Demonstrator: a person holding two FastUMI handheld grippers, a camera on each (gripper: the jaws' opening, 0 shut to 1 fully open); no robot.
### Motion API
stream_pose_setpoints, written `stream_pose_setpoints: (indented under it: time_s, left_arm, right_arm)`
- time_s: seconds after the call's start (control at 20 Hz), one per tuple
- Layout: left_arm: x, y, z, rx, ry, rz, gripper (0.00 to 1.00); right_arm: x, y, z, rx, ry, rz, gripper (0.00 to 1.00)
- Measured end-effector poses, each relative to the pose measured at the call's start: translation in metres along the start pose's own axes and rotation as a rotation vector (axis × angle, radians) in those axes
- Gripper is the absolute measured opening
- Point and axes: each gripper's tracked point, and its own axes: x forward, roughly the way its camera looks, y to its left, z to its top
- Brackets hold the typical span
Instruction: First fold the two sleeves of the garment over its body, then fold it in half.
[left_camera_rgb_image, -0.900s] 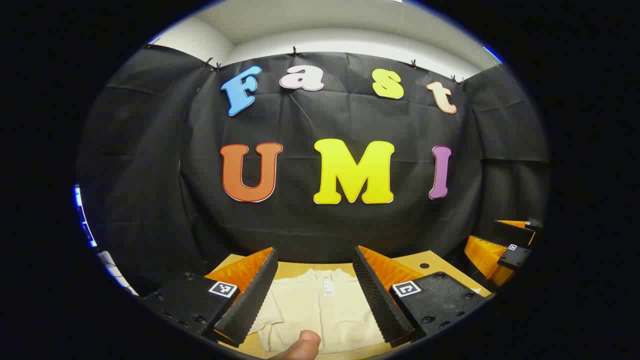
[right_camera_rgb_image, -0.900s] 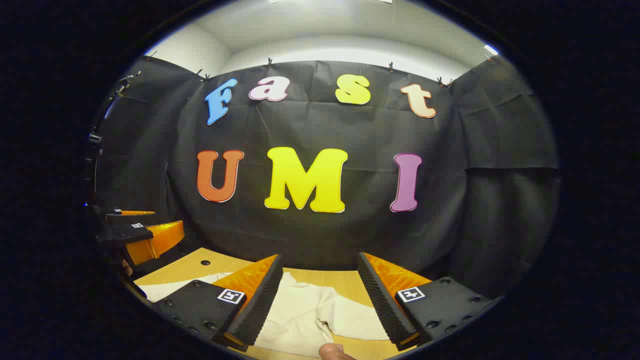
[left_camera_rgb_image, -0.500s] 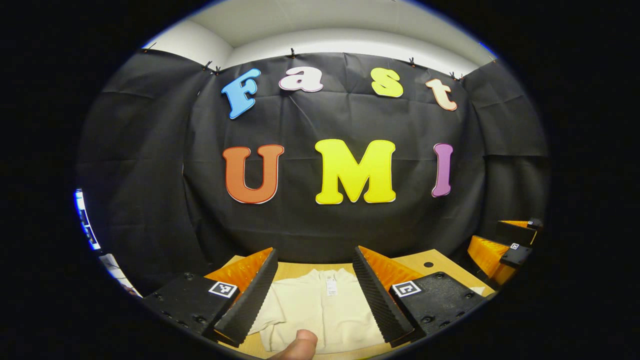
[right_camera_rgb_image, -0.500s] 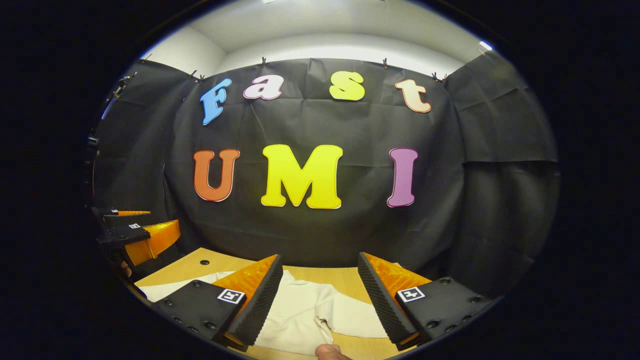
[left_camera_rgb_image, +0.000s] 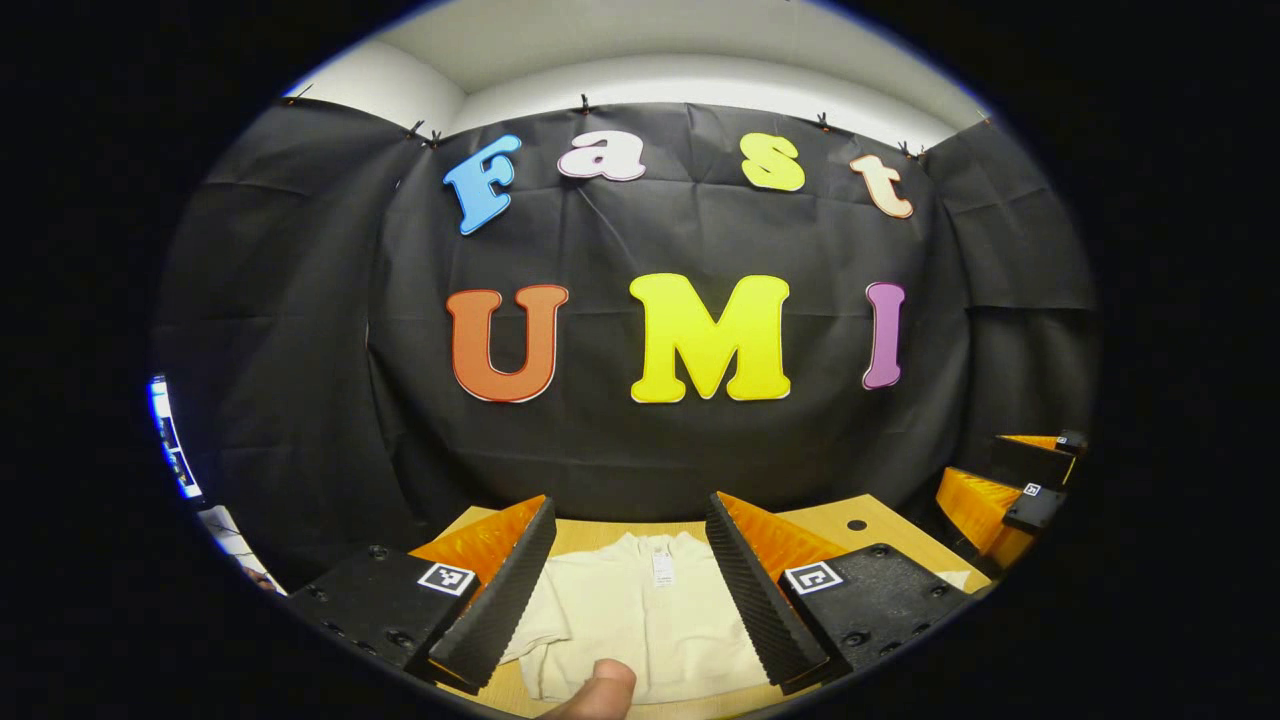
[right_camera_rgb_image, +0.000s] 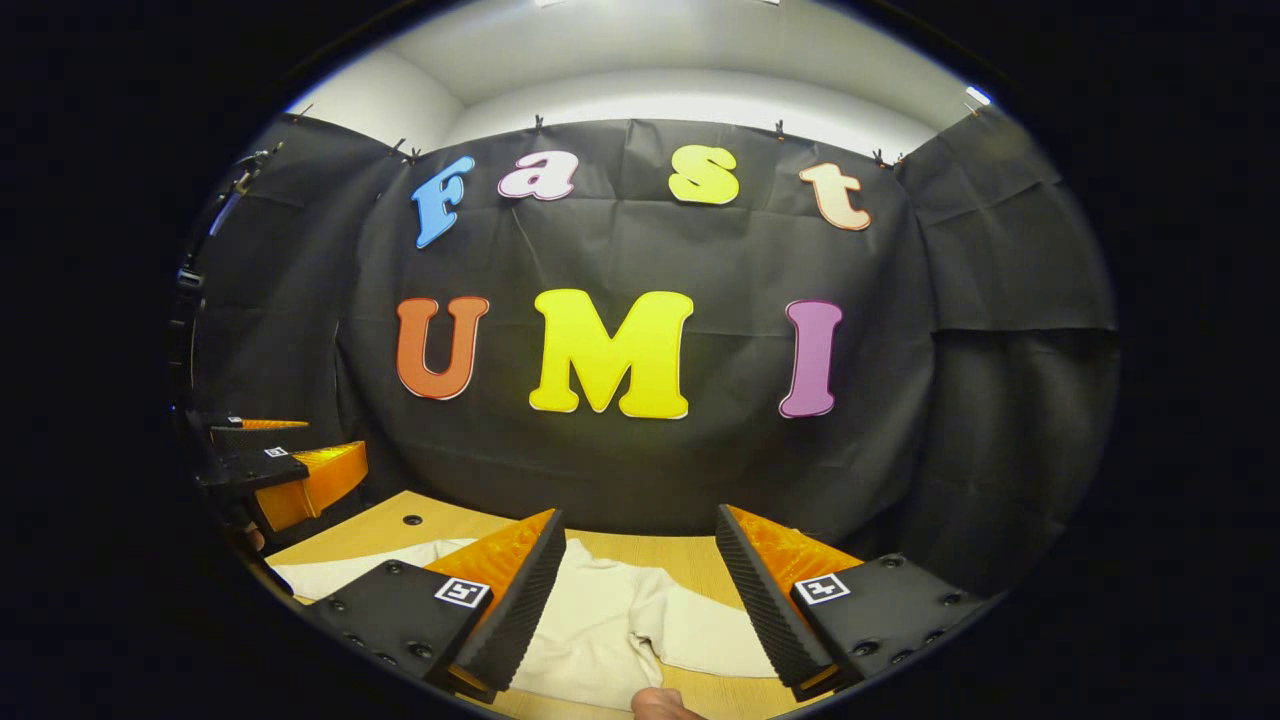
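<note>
- The garment (left_camera_rgb_image: 640, 620), a cream knit top, lies on the wooden table (left_camera_rgb_image: 880, 530) with its neck and tag toward the booth wall. In the left gripper view I see its body between my fingers; in the right gripper view a sleeve (right_camera_rgb_image: 710, 635) spreads out to the side, with a bunched ridge where it meets the body.
- I judge the cloth soft, light and limp: it will sag and drag rather than hold a shape, and a thin layer could slip from a shallow pinch.
- If a sleeve is to go over, I would take it near the cuff edge, biting one layer only, and keep it low so the body does not shift.
- The left gripper (left_camera_rgb_image: 630, 580) hangs above the garment, jaws spread wide, holding nothing.
- The right gripper (right_camera_rgb_image: 640, 590) sits level over the sleeve side, jaws likewise parted and empty.
- Both point toward the wall, well above the cloth, side by side; a thumb (left_camera_rgb_image: 600, 690) shows at the lower edge.
</note>
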Motion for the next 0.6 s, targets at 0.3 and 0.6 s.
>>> stream_pose_setpoints:
  time_s: [0.3, 0.6]
  left_arm:
    - [0.002, -0.005, 0.004, -0.004, -0.013, -0.005, 0.96]
    - [0.002, -0.019, 0.000, -0.003, -0.009, 0.009, 0.96]
  right_arm:
    - [0.009, -0.035, 0.005, -0.008, -0.016, -0.066, 0.93]
    - [0.032, -0.131, -0.008, -0.019, 0.004, -0.221, 0.93]
